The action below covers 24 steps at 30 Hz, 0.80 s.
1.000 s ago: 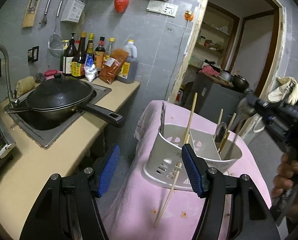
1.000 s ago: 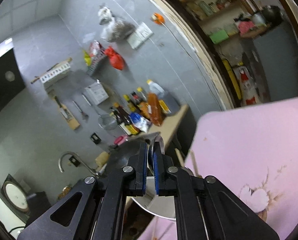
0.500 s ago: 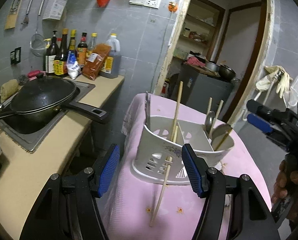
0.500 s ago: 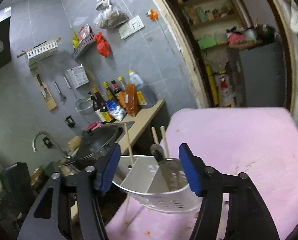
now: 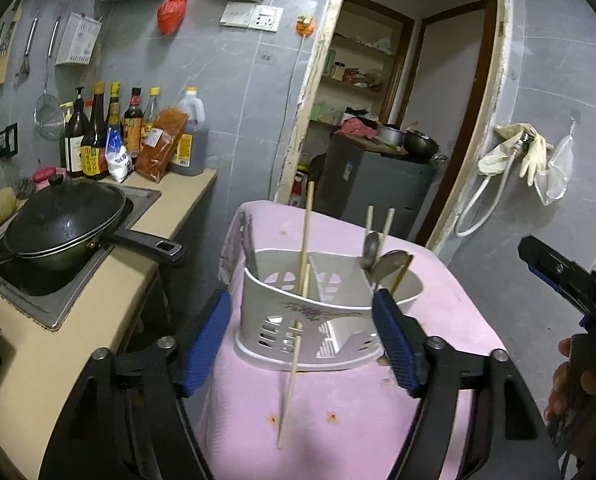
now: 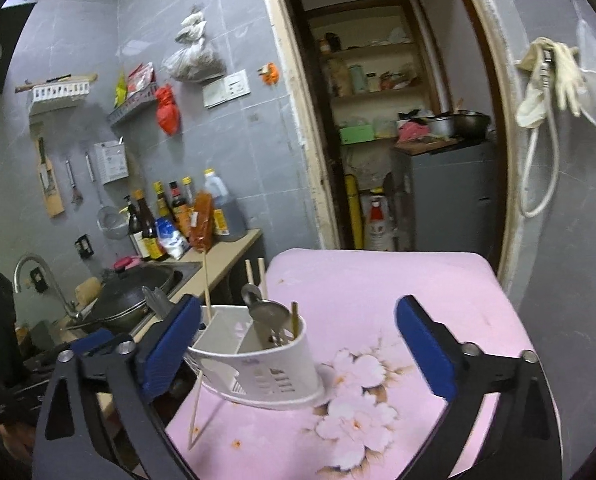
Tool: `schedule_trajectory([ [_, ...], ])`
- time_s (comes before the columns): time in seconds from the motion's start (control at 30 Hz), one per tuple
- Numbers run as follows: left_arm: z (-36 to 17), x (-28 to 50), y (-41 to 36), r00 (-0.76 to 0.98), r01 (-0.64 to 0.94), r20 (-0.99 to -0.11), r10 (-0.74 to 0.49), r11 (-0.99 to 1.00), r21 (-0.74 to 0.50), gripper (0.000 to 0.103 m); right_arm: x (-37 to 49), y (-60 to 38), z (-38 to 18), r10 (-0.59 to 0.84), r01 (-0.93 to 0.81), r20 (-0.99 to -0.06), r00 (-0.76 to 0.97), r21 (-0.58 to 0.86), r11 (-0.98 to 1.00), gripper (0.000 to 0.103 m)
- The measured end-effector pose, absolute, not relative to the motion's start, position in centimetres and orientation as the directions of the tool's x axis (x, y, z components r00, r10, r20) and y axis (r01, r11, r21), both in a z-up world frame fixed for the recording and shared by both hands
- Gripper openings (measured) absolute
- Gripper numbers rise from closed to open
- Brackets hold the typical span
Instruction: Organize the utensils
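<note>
Left wrist view: white utensil caddy (image 5: 317, 316) sits on the pink-covered table (image 5: 337, 432). The right gripper (image 6: 298, 344) has just spread wide and holds nothing — its spoon now stands in the caddy. The left gripper (image 5: 301, 340), opening too, is empty. Counted: two spoons (image 5: 381, 256), one loose chopstick (image 5: 294, 364) leaning outside, still unsorted.
</note>
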State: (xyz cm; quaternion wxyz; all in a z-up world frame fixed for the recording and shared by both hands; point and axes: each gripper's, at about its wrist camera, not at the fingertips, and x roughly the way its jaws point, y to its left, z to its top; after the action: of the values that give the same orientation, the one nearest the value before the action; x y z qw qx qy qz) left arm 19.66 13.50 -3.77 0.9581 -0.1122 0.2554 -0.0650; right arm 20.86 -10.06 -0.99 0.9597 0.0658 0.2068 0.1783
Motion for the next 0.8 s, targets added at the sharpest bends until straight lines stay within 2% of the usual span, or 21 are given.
schedule_trajectory([
  [0.07,-3.5,18.7,12.9,0.869,0.067,-0.463,-0.177,0.968,-0.244,0.077,19.8,-10.8,-0.8,0.353,-0.302,-0.369,0.86,0.191,0.934,0.103],
  [0.37,-1.8,14.0,9.9,0.886,0.046,-0.442,-0.136,0.977,-0.209,0.081,14.8,-14.4,-0.7,0.293,-0.254,-0.388,0.874,0.149,0.956,0.103],
  [0.8,-1.4,5.6,5.8,0.891,0.039,-0.437,-0.12,0.981,-0.189,0.081,6.3,-18.3,-1.3,0.264,-0.234,-0.439,0.859,0.122,0.964,0.103],
])
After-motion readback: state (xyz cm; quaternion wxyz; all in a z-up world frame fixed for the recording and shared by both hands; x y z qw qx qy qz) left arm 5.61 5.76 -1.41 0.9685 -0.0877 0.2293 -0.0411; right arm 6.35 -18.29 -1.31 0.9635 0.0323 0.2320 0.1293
